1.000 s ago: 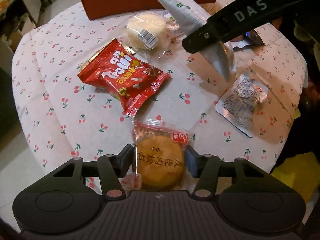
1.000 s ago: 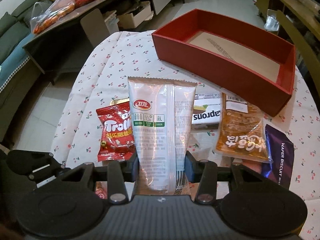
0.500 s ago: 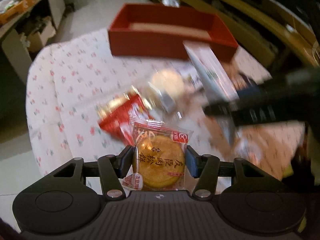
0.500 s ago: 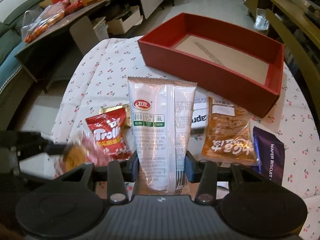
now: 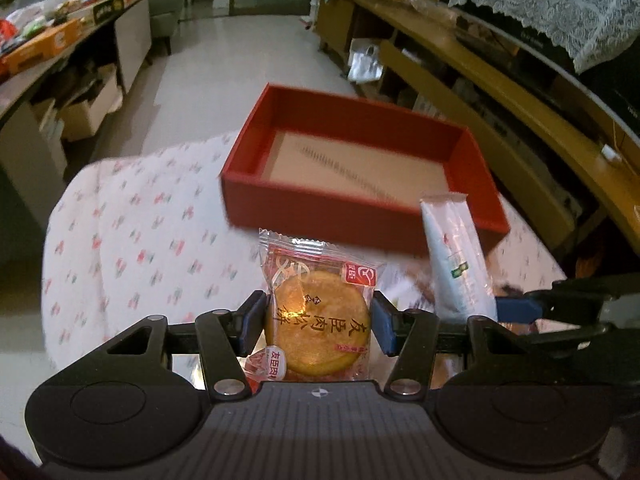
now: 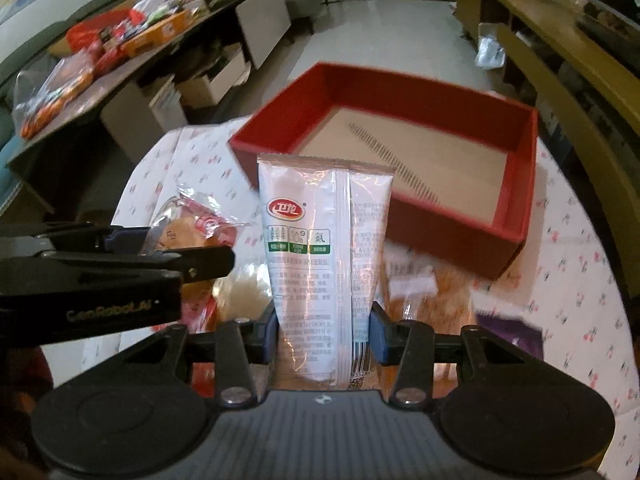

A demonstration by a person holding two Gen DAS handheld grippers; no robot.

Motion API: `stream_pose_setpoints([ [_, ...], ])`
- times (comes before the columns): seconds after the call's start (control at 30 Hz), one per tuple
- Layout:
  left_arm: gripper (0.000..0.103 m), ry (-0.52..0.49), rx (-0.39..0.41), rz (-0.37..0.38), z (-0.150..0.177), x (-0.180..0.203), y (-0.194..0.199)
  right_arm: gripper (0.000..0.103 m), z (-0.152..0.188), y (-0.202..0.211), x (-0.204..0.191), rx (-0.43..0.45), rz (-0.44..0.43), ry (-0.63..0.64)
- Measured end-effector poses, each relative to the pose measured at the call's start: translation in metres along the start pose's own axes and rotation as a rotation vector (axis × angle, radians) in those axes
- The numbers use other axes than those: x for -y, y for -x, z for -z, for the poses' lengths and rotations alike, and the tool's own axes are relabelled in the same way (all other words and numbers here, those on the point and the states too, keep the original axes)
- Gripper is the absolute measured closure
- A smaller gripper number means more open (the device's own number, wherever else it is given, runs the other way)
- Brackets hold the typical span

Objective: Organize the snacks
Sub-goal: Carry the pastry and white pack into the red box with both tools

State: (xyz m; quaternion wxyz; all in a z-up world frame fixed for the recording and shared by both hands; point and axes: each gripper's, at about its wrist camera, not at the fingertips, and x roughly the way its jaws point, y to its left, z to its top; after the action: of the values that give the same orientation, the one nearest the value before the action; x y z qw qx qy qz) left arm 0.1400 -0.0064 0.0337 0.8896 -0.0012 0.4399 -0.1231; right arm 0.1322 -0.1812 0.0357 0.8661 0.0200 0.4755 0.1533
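My left gripper (image 5: 319, 322) is clamped on the wrapped cake (image 5: 320, 320), my right gripper (image 6: 323, 332) on the white packet (image 6: 324, 256); both are held clear of the table, facing the empty red box (image 5: 352, 200) for loading.

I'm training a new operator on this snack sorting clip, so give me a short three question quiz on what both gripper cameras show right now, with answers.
1. True or false: the red box already holds a snack.
2. What does the left gripper hold? A. a purple wafer pack B. a round pastry in clear wrap C. a red gummy bag
3. Fill in: the right gripper is shut on a tall ____ packet.

Key
1. False: only its bare cardboard floor shows.
2. B: the round pastry sits between the pads.
3. White: the white packet stands upright between the pads, in front of the box.
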Motion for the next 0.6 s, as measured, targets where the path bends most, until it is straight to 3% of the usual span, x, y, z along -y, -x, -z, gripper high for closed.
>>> stream_pose_setpoints([
  [0.3,0.041,-0.030,0.054,0.024,-0.040,0.020,-0.021,0.042,-0.041,-0.008,0.015,0.053,0.053,-0.010],
  [0.6,0.041,-0.010,0.068,-0.014,-0.073,0.019,-0.051,0.042,-0.075,-0.029,0.048,0.063,0.127,-0.060],
])
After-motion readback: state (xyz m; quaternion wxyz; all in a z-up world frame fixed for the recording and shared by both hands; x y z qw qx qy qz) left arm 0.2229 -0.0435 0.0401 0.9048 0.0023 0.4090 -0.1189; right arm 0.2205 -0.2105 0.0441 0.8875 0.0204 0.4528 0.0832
